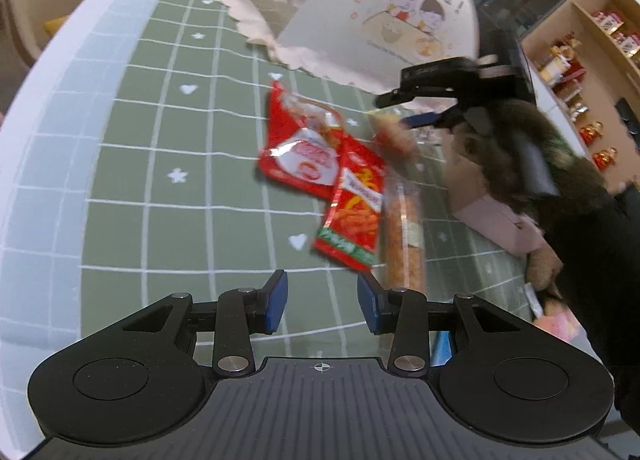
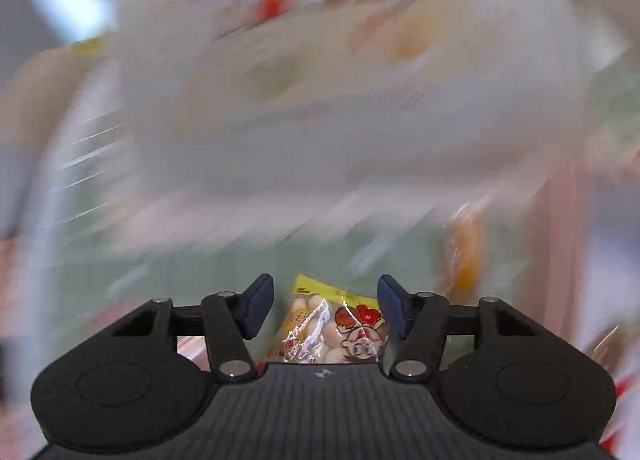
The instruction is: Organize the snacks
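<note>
Left claw [image 1: 322, 302] hovering spread, empty; red foil snack packets [image 1: 320, 168] lying just ahead. Right claw [image 2: 325, 310] spread around yellow pig-print snack bag [image 2: 332, 330], not pinching; fast swing risking bag slipping out.

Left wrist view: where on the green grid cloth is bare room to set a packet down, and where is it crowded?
Bare cloth: the wide stretch of the green grid cloth left of the red snack packets, and the strip between them and the left gripper. Crowded: the right side, with the red packets, a clear orange snack tube, the right gripper and the white bag behind.
</note>
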Available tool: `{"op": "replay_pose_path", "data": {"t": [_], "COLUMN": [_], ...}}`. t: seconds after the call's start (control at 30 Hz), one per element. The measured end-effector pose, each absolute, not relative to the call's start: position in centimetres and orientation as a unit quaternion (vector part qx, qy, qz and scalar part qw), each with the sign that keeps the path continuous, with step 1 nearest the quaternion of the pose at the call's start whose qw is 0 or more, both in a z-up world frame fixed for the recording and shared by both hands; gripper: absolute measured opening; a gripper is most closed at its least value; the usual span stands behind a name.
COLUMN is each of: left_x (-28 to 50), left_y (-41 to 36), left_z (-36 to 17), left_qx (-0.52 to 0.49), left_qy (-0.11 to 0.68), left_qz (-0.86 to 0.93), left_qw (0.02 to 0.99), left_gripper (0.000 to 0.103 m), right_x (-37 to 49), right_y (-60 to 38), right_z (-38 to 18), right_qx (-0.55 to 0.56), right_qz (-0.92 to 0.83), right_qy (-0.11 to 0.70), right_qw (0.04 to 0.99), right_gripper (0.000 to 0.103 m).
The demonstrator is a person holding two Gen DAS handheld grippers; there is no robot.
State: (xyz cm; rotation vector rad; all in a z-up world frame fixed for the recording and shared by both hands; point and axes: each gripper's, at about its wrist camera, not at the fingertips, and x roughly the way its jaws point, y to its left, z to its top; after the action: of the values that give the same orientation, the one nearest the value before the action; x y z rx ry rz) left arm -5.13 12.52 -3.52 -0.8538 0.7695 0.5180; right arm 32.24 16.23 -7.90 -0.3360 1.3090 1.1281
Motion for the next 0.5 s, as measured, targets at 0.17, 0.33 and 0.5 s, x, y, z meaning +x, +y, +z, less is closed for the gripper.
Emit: {"op": "replay_pose_path", "data": {"t": [0.17, 0.33, 0.5], "left_x": [-4.0, -3.7, -4.4], "left_y": [12.4, 11.4, 10.9], "left_z": [-2.9, -3.7, -4.3], "left_qx": [-0.397, -0.415, -0.404], "left_qy": [0.339, 0.332, 0.358], "left_qz": [0.214, 0.196, 0.202], "left_qw": [0.826, 0.824, 0.817], "left_gripper": [0.043, 0.043, 0.043], "right_x": [32.5, 33.5, 32.9], "right_y": [11.9, 12.2, 15.7], "right_z": [0.1, -1.3, -5.3], "right_qx": [-0.178, -0.240, -0.254], "right_qz": [0.496, 0.452, 0.429], "right_qy": [0.448, 0.457, 0.476], "right_qw": [0.722, 0.728, 0.725], "right_gripper": [0.052, 0.035, 0.034]}}
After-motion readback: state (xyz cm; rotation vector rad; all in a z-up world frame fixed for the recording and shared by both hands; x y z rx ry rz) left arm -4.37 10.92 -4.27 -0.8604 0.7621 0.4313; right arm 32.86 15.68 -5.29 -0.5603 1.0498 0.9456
